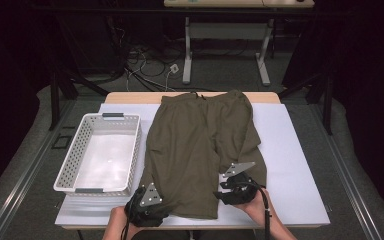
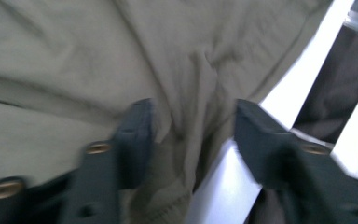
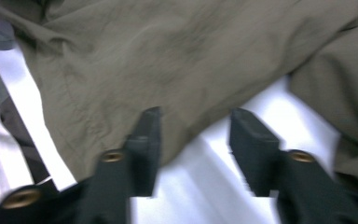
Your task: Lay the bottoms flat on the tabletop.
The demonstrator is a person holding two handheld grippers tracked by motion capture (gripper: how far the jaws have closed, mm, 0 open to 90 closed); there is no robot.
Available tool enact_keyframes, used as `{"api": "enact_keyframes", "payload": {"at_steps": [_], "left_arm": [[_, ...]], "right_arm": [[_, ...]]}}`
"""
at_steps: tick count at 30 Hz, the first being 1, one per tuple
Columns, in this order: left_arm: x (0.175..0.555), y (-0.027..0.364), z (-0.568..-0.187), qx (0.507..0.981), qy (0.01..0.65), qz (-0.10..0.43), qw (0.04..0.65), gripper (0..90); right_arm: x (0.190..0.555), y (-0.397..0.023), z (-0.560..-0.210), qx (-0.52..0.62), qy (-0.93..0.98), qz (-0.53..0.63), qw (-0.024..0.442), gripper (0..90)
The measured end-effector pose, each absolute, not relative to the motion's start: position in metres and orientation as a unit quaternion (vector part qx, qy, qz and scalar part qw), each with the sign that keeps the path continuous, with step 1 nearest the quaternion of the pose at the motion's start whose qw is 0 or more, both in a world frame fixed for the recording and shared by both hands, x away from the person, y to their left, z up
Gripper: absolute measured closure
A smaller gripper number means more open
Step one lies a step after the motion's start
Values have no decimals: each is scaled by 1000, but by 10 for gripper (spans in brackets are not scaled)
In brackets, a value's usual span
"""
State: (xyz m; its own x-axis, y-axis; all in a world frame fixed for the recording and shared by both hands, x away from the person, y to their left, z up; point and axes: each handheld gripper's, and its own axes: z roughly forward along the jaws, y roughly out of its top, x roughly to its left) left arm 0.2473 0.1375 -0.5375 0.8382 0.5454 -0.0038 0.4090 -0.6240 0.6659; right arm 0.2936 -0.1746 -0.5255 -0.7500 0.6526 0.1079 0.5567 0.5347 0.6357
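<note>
Nearest the high camera, two forearms come in from the bottom edge, each hand carrying a gripper at the near hems of the olive shorts (image 1: 200, 145). These lie spread flat on the white surface (image 1: 290, 165), waistband at the far edge, legs pointing toward the person. To their left stands a white basket (image 1: 75, 152), nothing in it, just beside the left leg.

Left gripper (image 1: 147, 202) sits at the outer corner of the left leg's hem; in its own view the jaws stand apart with a ridge of cloth (image 2: 186, 140) between them — not yet pinched. Right gripper (image 1: 232, 187) is in the gap between the legs, jaws likewise apart, one at the hem edge (image 3: 168, 140), bare surface between them.

Judging by this, the step is taking hold of the hems for a fold. Next, both jaws must close on cloth — the right first needs to shift onto the hem.
</note>
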Motion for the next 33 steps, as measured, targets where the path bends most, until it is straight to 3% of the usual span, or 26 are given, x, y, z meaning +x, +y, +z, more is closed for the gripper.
{"api": "enact_keyframes", "payload": {"at_steps": [3,6,14,20,29,33], "left_arm": [[248,138,-536,893,270,104,343,290],[248,137,-535,887,275,108,355,229],[250,133,-535,885,276,122,355,164],[254,131,-536,883,280,130,354,157],[256,134,-535,879,284,135,359,131],[256,136,-534,877,288,133,361,106]], "right_arm": [[295,-183,-521,347,870,338,95,387],[297,-193,-518,351,865,342,110,360],[303,-218,-513,377,853,309,185,420],[305,-230,-519,394,848,289,205,461],[312,-238,-527,405,846,274,211,866],[313,-247,-524,422,834,280,221,900]]}}
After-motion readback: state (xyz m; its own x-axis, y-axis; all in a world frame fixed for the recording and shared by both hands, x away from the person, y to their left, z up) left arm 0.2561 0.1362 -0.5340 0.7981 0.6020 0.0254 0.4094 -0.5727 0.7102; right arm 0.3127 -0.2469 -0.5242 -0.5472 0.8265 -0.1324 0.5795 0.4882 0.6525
